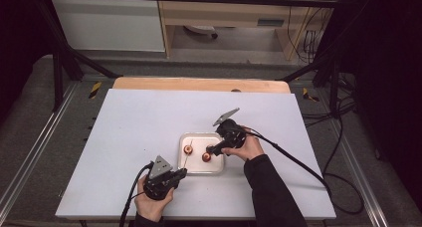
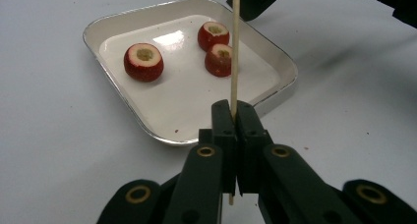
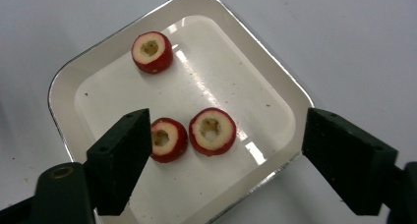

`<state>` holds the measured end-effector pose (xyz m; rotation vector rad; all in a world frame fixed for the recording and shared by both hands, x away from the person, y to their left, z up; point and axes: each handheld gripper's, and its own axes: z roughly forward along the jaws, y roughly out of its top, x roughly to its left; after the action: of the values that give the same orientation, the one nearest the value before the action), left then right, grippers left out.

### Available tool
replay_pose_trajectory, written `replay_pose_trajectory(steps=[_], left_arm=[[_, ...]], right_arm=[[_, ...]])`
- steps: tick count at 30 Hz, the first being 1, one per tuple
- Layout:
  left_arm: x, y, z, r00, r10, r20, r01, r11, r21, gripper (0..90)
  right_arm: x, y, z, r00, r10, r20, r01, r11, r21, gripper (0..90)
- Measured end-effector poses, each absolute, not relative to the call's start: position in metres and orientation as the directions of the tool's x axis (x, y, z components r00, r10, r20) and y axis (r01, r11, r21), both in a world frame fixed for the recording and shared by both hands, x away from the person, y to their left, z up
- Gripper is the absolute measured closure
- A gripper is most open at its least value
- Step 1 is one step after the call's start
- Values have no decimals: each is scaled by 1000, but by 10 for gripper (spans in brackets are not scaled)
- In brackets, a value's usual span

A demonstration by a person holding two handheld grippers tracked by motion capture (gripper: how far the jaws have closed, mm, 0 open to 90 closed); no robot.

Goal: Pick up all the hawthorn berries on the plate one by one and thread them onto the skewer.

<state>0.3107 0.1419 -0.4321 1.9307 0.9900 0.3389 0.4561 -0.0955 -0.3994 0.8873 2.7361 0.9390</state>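
From above we look forward and down over the whole worktop (image 1: 149,117). Both gripper views sit close and low, looking down along their jaws; all three share the white tray (image 1: 185,138) (image 2: 113,25) (image 3: 64,86) of fruit slices (image 3: 212,130).

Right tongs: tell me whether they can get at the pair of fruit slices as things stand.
Probably yes. The right tongs hang open above the tray, jaws spread wider than the two touching slices, with nothing between. The skewer is off to one side.
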Motion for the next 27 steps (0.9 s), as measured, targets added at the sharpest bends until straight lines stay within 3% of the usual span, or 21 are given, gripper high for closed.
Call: replay_pose_trajectory(steps=[5,13,27], left_arm=[[311,140,-433,648,747,-149,503,-272,820,887],[311,140,-434,651,744,-147,504,-279,818,888],[312,140,-435,656,740,-149,506,-284,814,888]], right_arm=[[465,-86,-407,-852,521,60,469,706,531,308],[472,-84,-413,-872,485,60,445,739,505,481],[473,-80,-420,-899,434,55,405,778,480,540]])
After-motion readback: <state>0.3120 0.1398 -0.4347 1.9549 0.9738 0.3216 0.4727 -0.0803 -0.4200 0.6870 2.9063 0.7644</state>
